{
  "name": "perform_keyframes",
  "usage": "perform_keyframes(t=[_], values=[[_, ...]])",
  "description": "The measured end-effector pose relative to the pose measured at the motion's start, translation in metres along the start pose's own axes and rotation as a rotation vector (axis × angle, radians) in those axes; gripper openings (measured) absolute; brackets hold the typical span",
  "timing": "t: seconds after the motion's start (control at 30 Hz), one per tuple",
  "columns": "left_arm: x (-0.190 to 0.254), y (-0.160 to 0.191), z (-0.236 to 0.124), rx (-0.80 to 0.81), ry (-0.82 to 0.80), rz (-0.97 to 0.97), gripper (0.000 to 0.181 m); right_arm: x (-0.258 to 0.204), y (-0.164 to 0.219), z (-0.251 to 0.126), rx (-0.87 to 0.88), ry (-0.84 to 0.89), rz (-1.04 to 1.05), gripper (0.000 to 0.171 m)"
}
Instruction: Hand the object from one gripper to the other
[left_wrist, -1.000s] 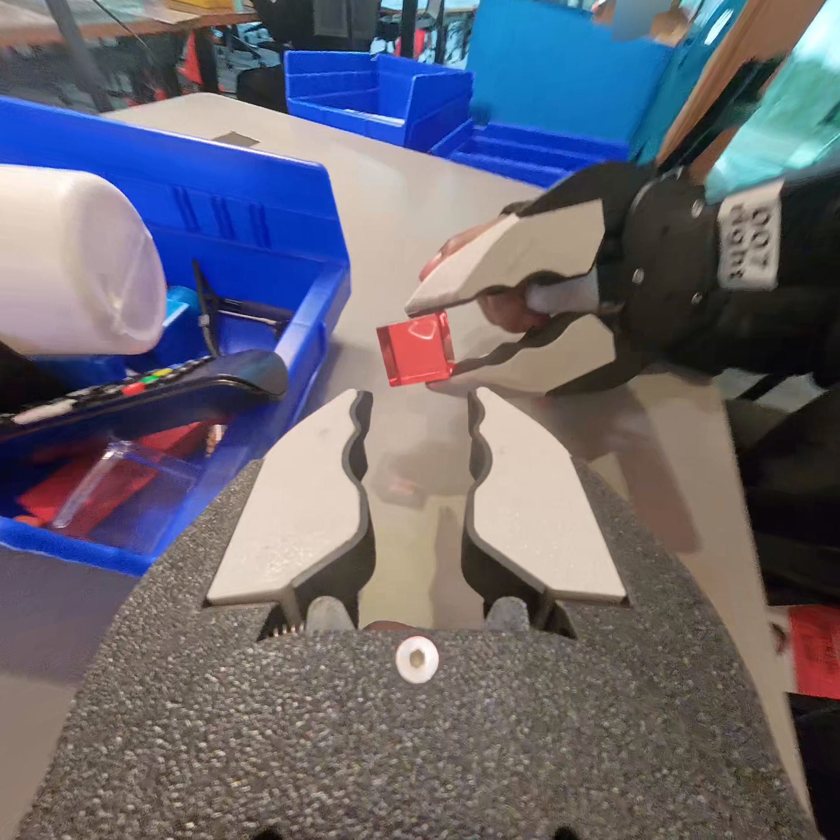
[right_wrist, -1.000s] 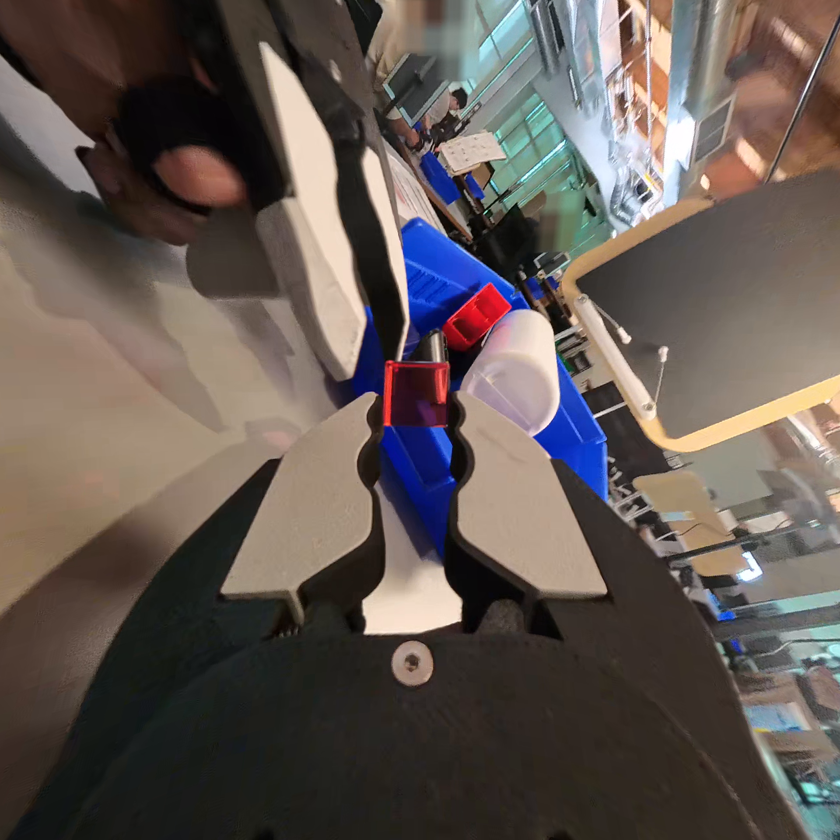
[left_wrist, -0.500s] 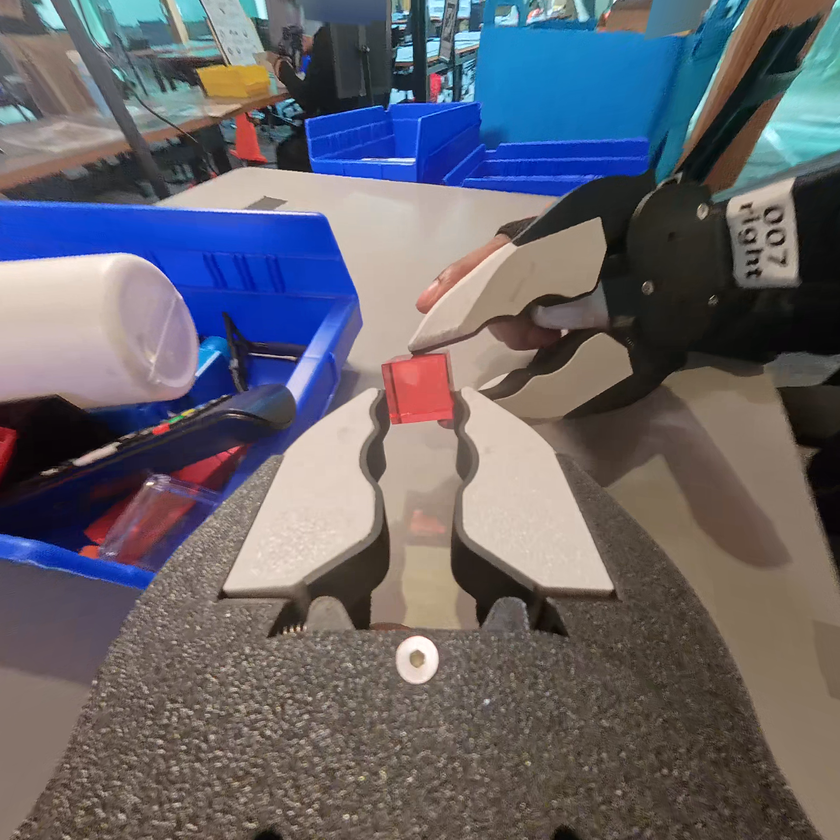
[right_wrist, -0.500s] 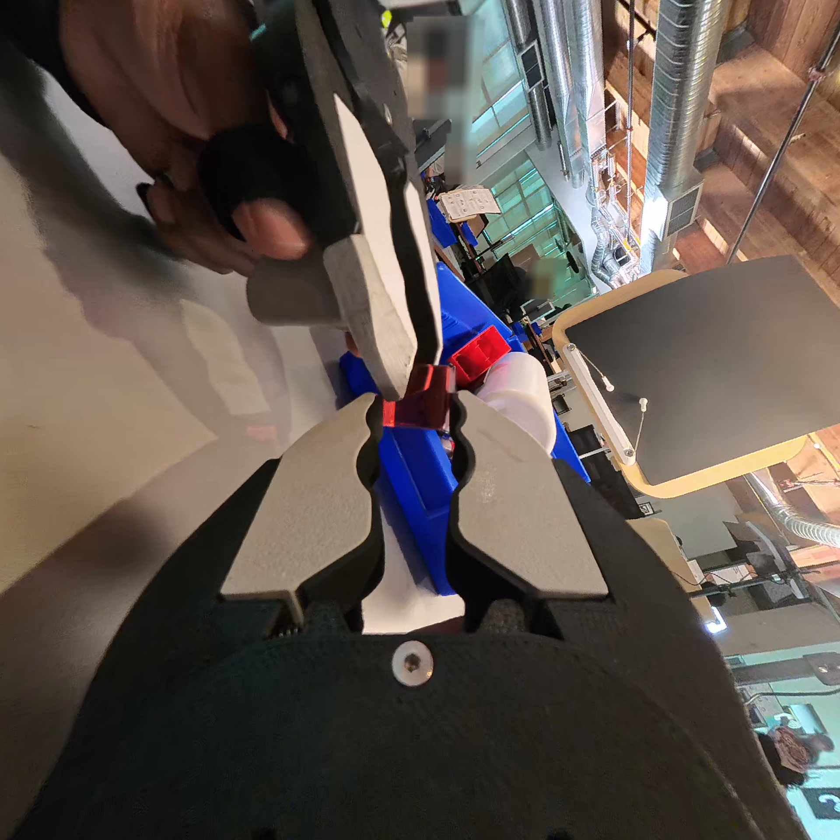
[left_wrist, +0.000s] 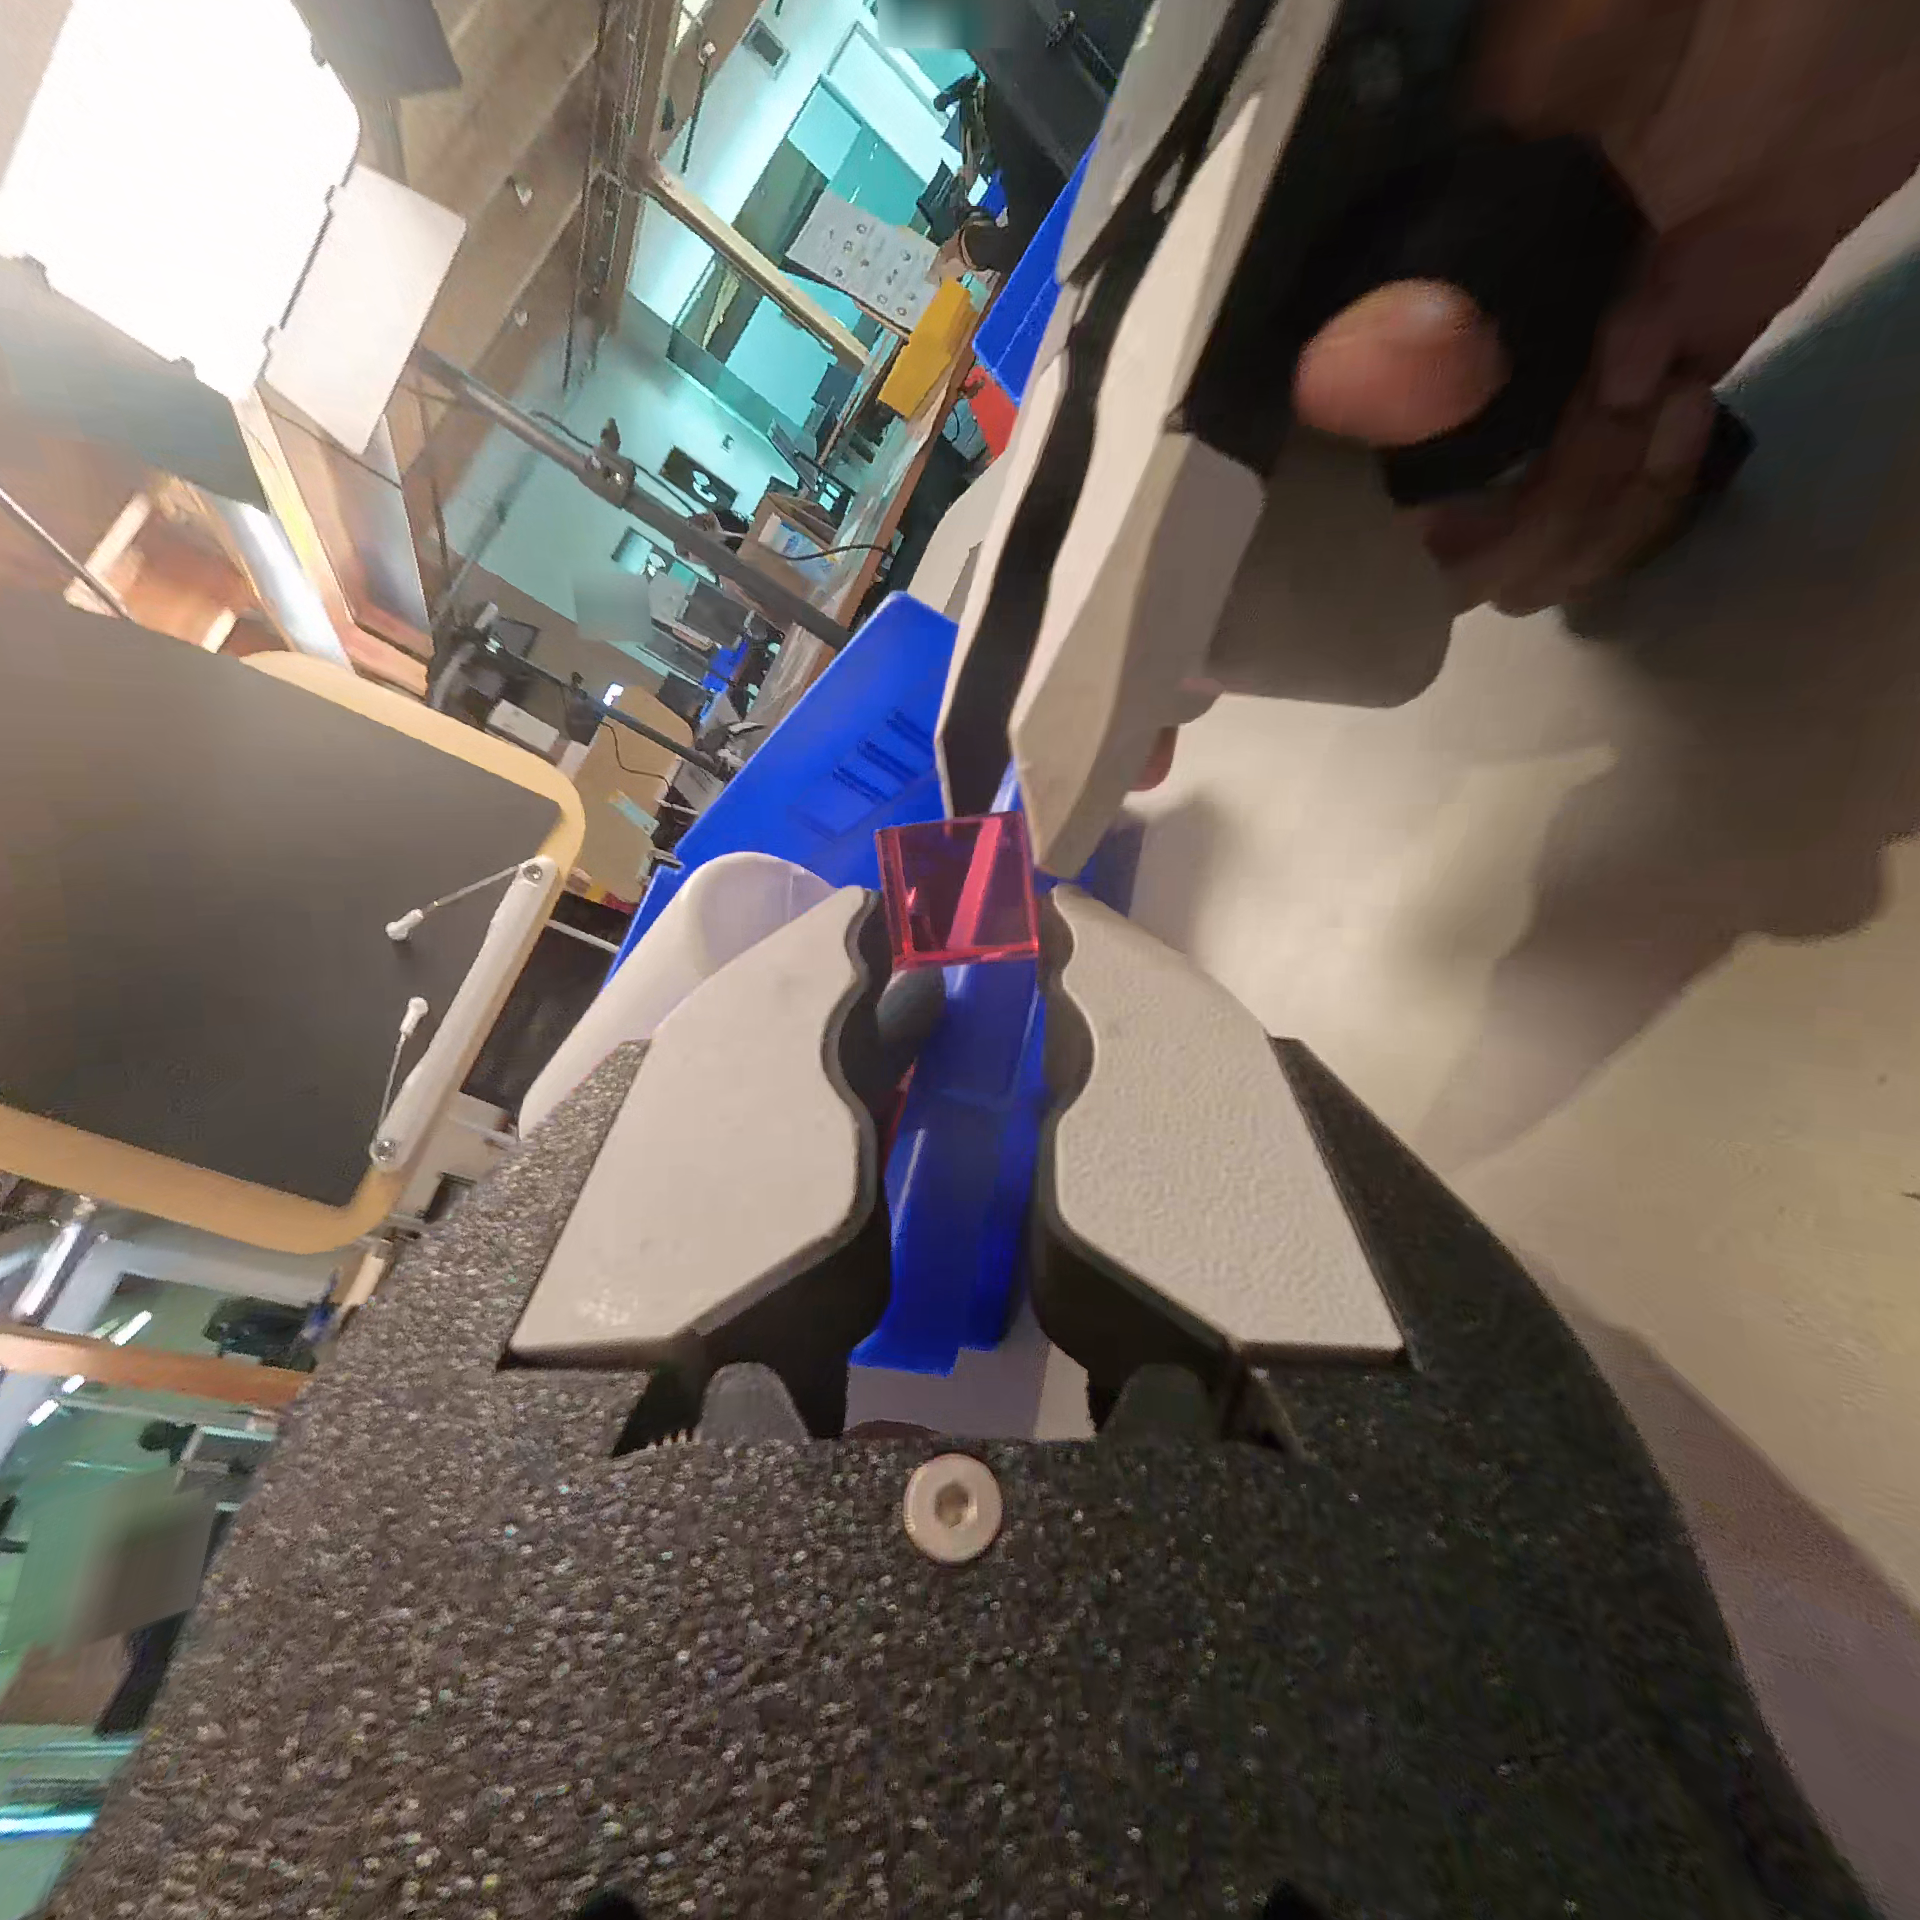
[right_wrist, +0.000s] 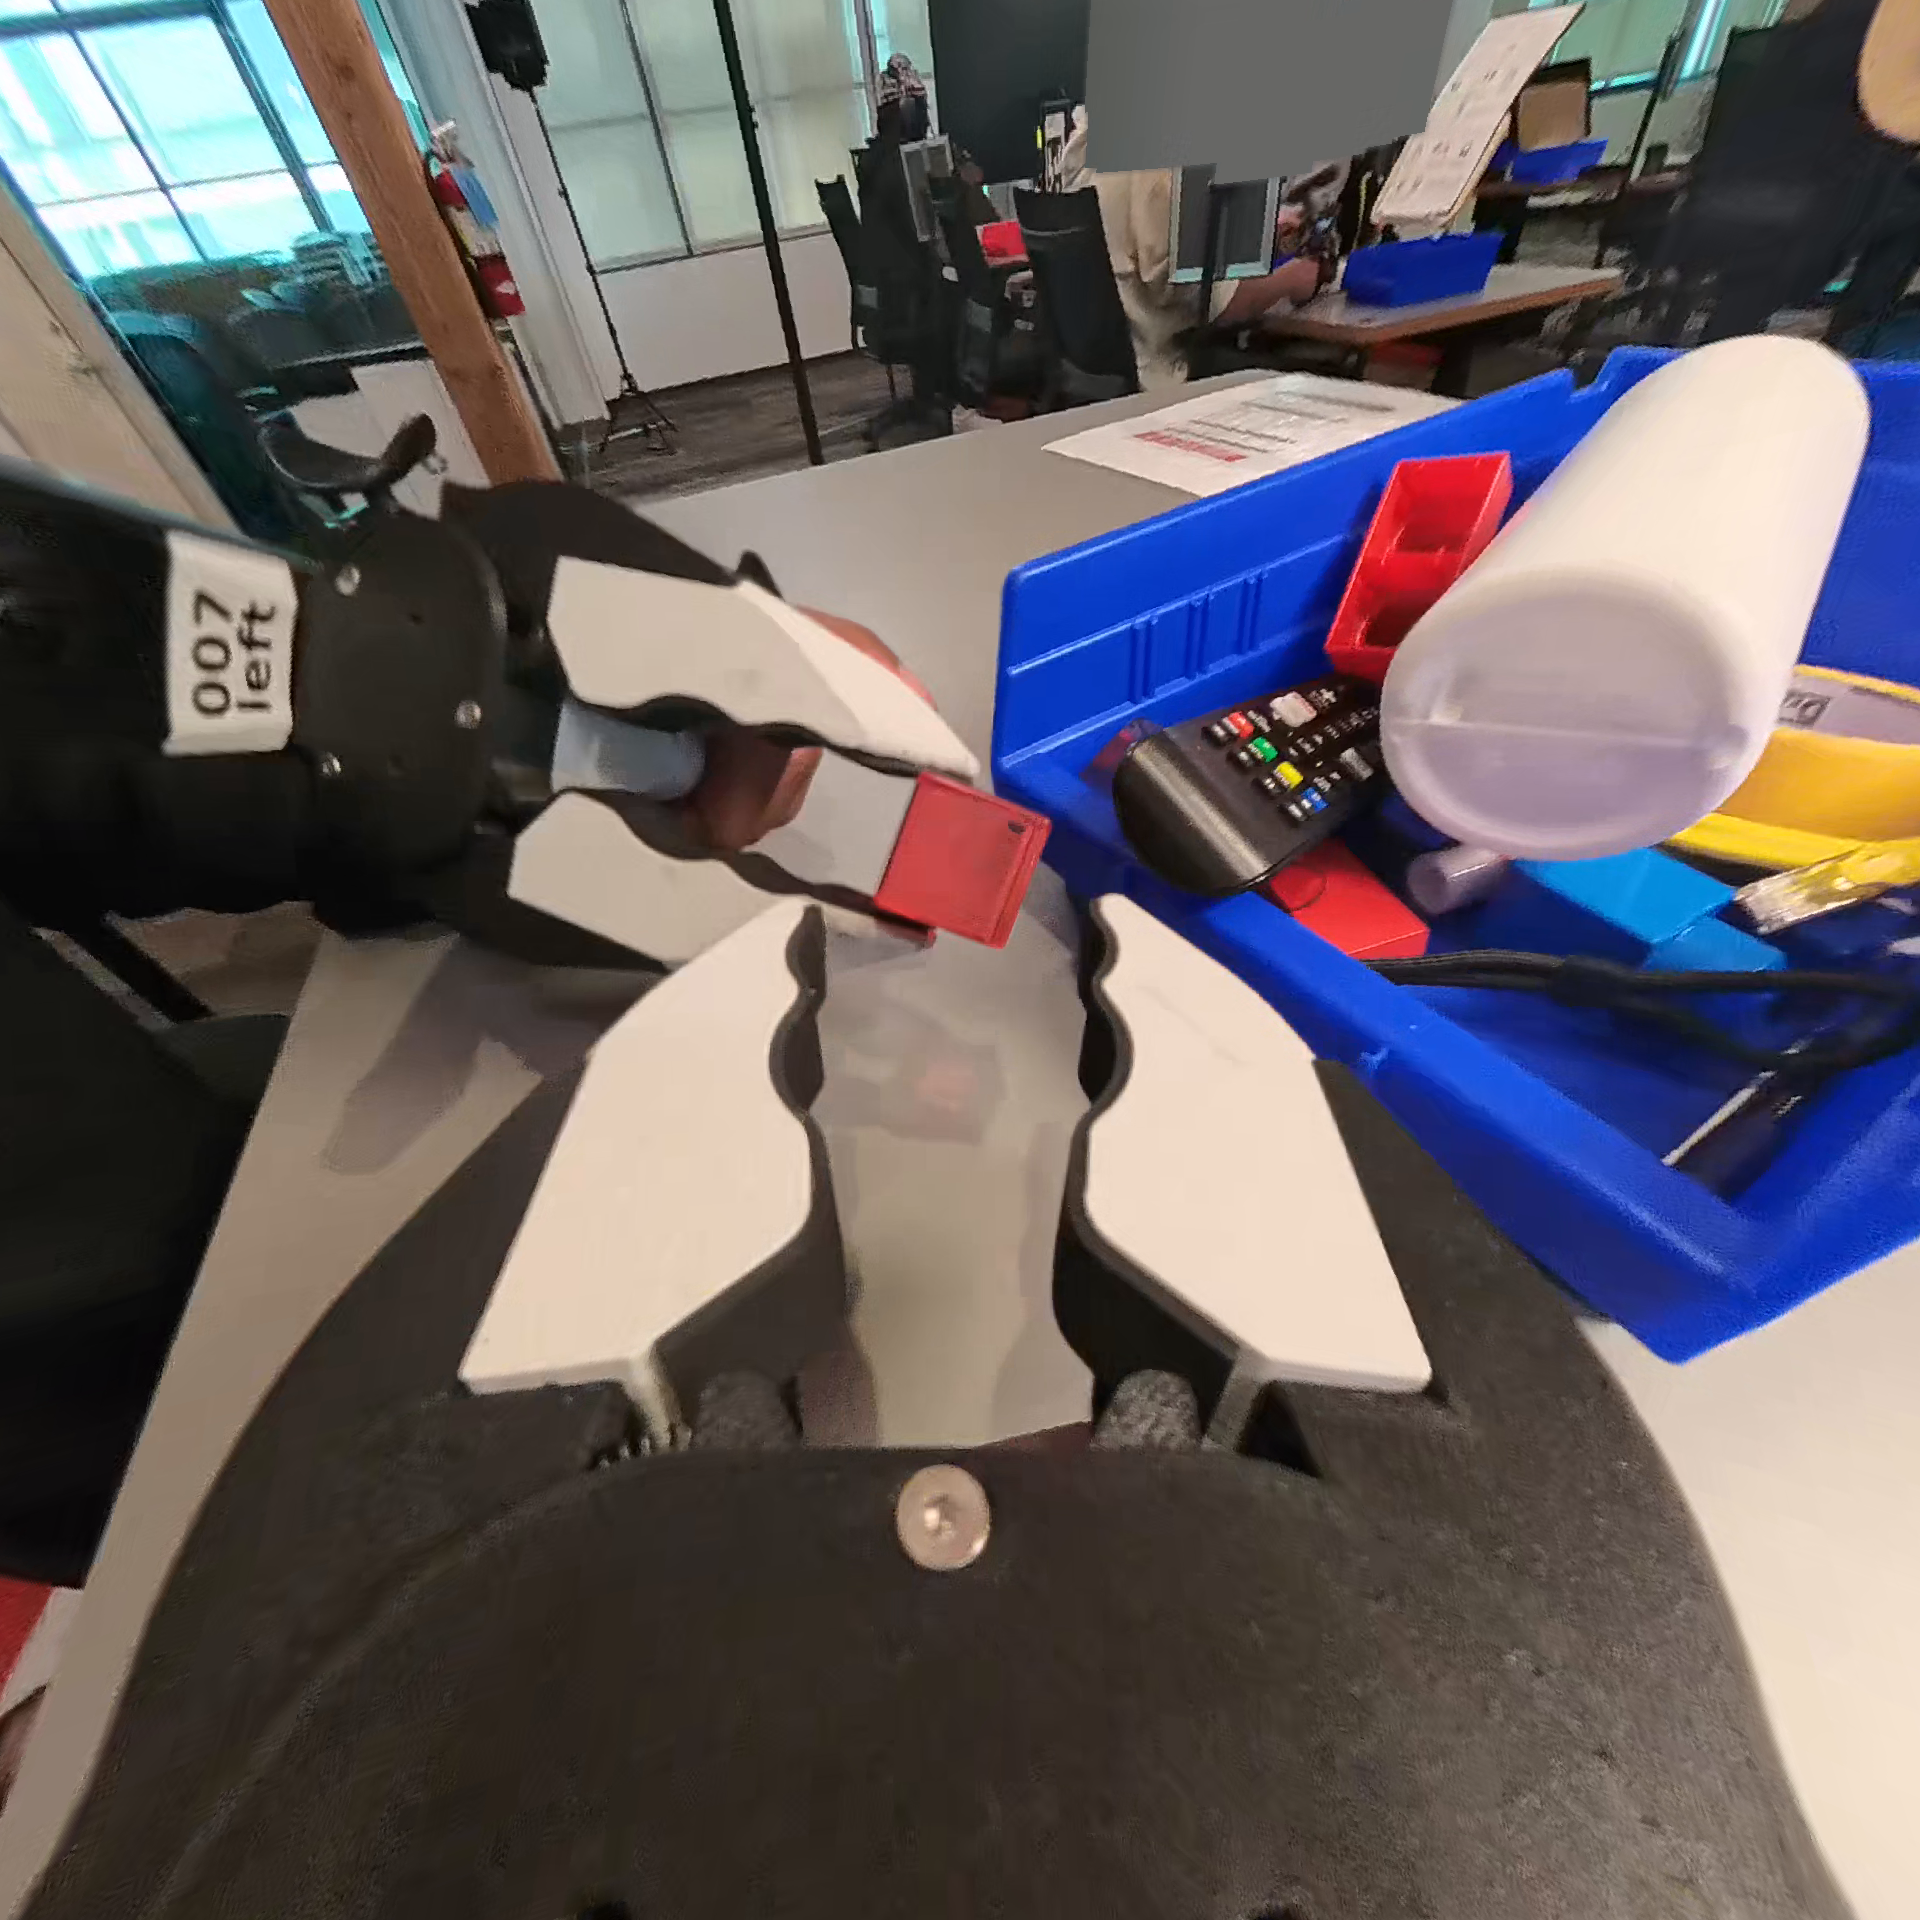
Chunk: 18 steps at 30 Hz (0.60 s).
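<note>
A translucent red cube (left_wrist: 956, 894) is pinched between the fingertips of my left gripper (left_wrist: 961, 909), which is shut on it. In the right wrist view the left gripper (right_wrist: 935, 852) comes in from the left and holds the cube (right_wrist: 961, 873) above the grey table (right_wrist: 935, 540). My right gripper (right_wrist: 956, 914) is open and empty, its fingertips just short of the cube and to either side of it. In the left wrist view the right gripper (left_wrist: 1003, 800) hangs right above the cube with a hand on it.
A blue bin (right_wrist: 1143, 623) stands at the right, holding a white cylinder (right_wrist: 1621, 644), a black remote (right_wrist: 1247, 769), red and blue blocks and cables. The bin (left_wrist: 883, 727) also shows behind the cube. Chairs and desks stand farther back. Left and right tips are no more than a few centimetres apart.
The right gripper held the cube a second ago. The left gripper closed on it, the right gripper opened and let go, and the cube now sits in the left gripper.
</note>
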<state>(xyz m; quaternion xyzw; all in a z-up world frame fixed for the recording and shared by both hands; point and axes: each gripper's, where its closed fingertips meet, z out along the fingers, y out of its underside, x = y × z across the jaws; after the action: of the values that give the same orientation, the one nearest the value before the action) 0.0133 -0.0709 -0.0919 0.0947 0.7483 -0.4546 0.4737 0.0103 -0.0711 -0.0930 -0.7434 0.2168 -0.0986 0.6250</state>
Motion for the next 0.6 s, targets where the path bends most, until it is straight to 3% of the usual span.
perform_keyframes(t=[0.07, 0.13, 0.27, 0.47, 0.6], values=[[0.004, -0.002, 0.0, 0.004, 0.005, 0.033, 0.027, -0.001, 0.001, 0.002, -0.01, 0.003, 0.006, 0.045], [0.006, -0.003, 0.0, 0.014, 0.005, 0.044, 0.027, -0.002, 0.002, 0.002, -0.016, 0.009, -0.013, 0.03], [0.008, 0.001, 0.003, 0.009, 0.051, -0.043, 0.031, 0.002, 0.003, 0.002, -0.029, 0.094, -0.146, 0.03], [0.002, 0.006, 0.002, 0.028, 0.266, -0.514, 0.052, 0.012, -0.007, -0.008, -0.051, 0.37, -0.694, 0.029], [0.002, -0.004, -0.004, 0.098, 0.483, -0.894, 0.055, -0.004, -0.009, -0.006, -0.045, 0.425, -0.987, 0.028]])
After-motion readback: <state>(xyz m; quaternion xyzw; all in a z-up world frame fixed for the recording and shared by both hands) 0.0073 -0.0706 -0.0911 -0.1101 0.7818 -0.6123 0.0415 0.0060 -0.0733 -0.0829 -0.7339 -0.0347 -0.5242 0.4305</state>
